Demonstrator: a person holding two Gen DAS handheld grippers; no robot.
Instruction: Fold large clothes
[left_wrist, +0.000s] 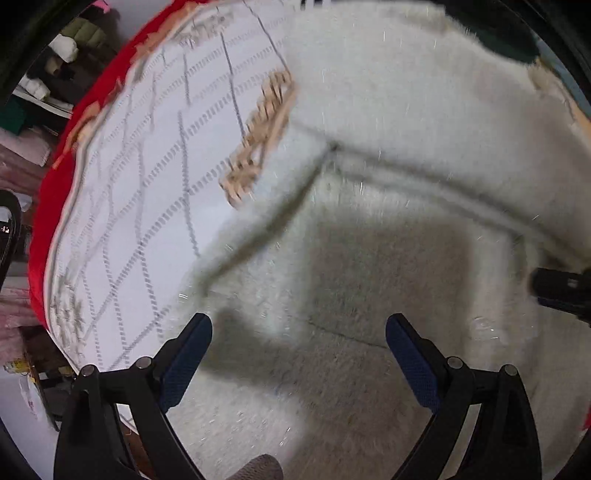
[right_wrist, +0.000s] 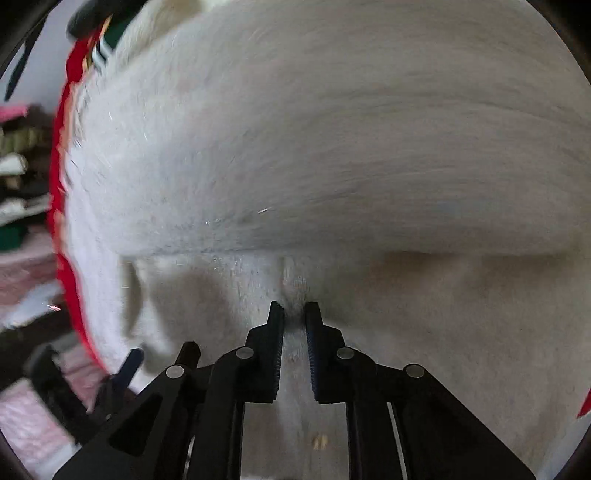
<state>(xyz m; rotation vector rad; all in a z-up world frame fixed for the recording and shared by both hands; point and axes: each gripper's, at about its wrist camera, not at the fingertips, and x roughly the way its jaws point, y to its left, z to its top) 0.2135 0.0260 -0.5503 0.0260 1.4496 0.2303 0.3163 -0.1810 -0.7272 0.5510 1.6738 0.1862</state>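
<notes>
No text, label, brand, number or sign can be read in either wrist view; the small yellow item at the left edge of the left wrist view may carry print, but it is too small and blurred to make out, and the tan woven patch lying on the white patterned cloth shows only a lattice, no letters
</notes>
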